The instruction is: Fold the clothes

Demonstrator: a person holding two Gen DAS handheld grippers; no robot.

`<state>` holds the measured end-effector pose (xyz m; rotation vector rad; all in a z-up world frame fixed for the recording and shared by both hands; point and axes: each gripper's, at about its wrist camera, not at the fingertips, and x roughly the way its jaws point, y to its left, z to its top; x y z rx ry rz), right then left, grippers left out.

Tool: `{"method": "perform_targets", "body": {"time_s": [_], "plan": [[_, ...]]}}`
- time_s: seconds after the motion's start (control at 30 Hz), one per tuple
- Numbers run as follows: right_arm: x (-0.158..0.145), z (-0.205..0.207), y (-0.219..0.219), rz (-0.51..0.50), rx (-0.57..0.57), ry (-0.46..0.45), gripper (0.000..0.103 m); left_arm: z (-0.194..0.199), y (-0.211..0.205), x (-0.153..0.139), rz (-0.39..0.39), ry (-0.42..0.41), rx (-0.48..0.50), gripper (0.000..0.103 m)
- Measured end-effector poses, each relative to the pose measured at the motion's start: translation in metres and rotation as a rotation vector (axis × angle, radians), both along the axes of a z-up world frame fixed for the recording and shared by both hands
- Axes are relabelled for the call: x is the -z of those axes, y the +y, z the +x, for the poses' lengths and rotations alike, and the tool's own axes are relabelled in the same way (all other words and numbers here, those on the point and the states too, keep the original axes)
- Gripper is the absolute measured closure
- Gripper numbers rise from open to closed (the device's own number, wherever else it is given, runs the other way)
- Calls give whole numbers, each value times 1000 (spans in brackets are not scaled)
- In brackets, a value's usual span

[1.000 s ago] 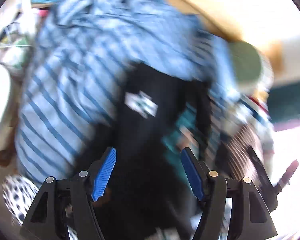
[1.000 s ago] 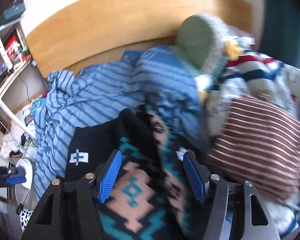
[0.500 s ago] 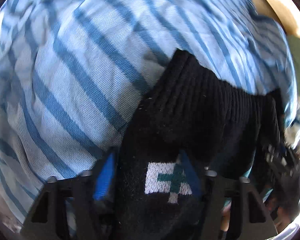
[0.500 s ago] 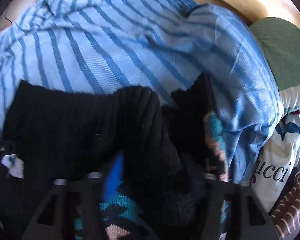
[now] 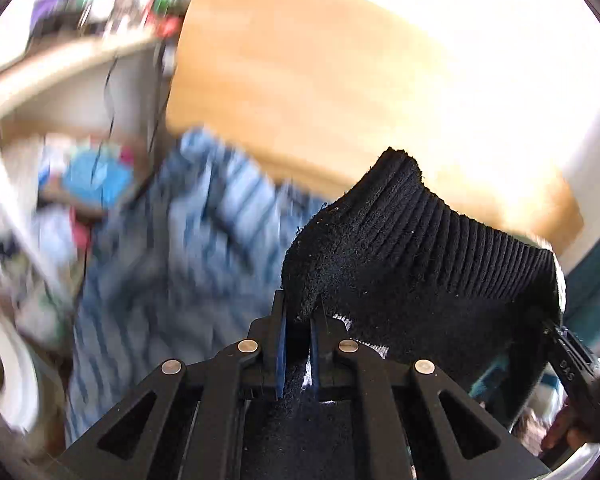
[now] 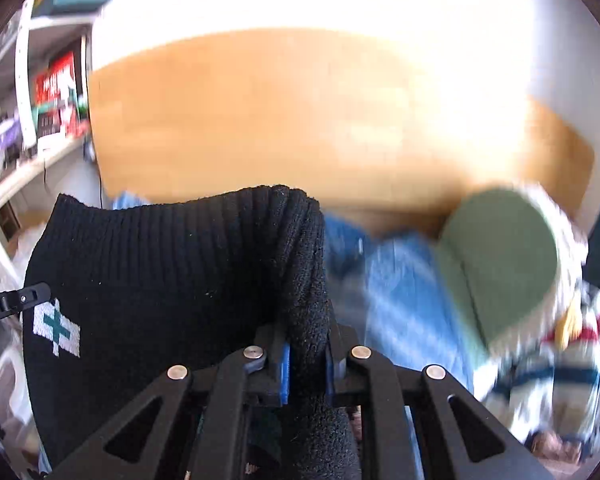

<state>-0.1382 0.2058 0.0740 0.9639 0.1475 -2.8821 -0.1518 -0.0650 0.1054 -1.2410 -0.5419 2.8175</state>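
Observation:
A black knitted sweater [image 5: 412, 256] with a ribbed hem and a white-and-teal cross mark [image 6: 56, 328] hangs stretched between both grippers, lifted above the bed. My left gripper [image 5: 298, 320] is shut on one corner of its hem. My right gripper [image 6: 307, 356] is shut on the other corner [image 6: 300, 264]. The right gripper's tip shows at the right edge of the left wrist view [image 5: 572, 364]; the left gripper's tip shows at the left edge of the right wrist view [image 6: 16, 300]. The sweater's lower part is hidden below the frames.
A blue striped duvet [image 5: 172, 264] covers the bed in front of a wooden headboard [image 6: 260, 120]. A green cushion [image 6: 504, 264] and patterned pillows [image 6: 572, 344] lie at the right. Shelves [image 6: 40, 104] and clutter [image 5: 84, 176] stand at the left.
Both grippers have shut on the sweater's hem and lifted it off the duvet. The views have tilted up toward the headboard and wall.

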Motion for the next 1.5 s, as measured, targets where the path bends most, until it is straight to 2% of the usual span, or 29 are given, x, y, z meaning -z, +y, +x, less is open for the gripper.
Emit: {"method": "perform_targets", "body": {"time_s": [0.03,0.07,0.1,0.13,0.17,0.2,0.27,0.4,0.5,0.57,0.6,0.7,0.73,0.83,0.9,0.97,1.0,1.1,1.27,1.37,1.47,1.5], "plan": [[-7,-18,-5,5,23,23,88,-4,-1,9,5,-34,-3,94],[-14,-36,-11,10,45,46,71,-9,-1,19,10,-68,-6,92],[-21,-53,-16,16,68,68,55,-13,-2,28,15,-102,-9,86],[-16,-69,-21,42,101,24,31,-18,-2,38,20,-136,-12,80],[-11,-85,-26,68,133,-19,25,-22,-3,47,25,-170,-15,66],[-1,-86,-27,63,132,-57,25,-27,-4,56,31,-204,-18,54],[18,-78,-23,22,104,-115,25,-36,-5,75,41,-272,-24,44],[91,-13,5,-91,102,-259,26,-53,-7,113,63,-407,-36,43],[150,51,38,-147,172,-397,27,3,2,135,176,-445,-67,43],[183,80,67,-234,278,-501,35,41,8,151,252,-469,-87,43],[196,99,80,-281,338,-545,36,59,11,158,290,-482,-97,43],[219,141,110,-401,460,-577,36,115,20,180,404,-516,-128,43],[222,146,117,-432,483,-579,36,120,29,180,430,-497,-135,43],[228,153,137,-516,552,-574,36,125,41,190,611,-491,-256,43],[233,151,147,-530,586,-578,36,121,41,206,733,-487,-377,43],[238,149,153,-517,604,-588,36,123,41,212,783,-445,-469,43],[239,147,155,-503,611,-592,36,125,39,211,796,-401,-507,43],[245,141,152,-477,577,-588,35,126,35,207,759,-322,-565,43],[250,128,149,-500,563,-583,36,143,13,218,940,-263,-708,43],[243,130,144,-505,548,-564,37,167,6,208,948,-231,-757,43],[245,138,143,-500,551,-565,37,173,9,212,949,-269,-761,43],[248,141,145,-511,565,-572,37,170,13,219,990,-299,-752,43]]}}
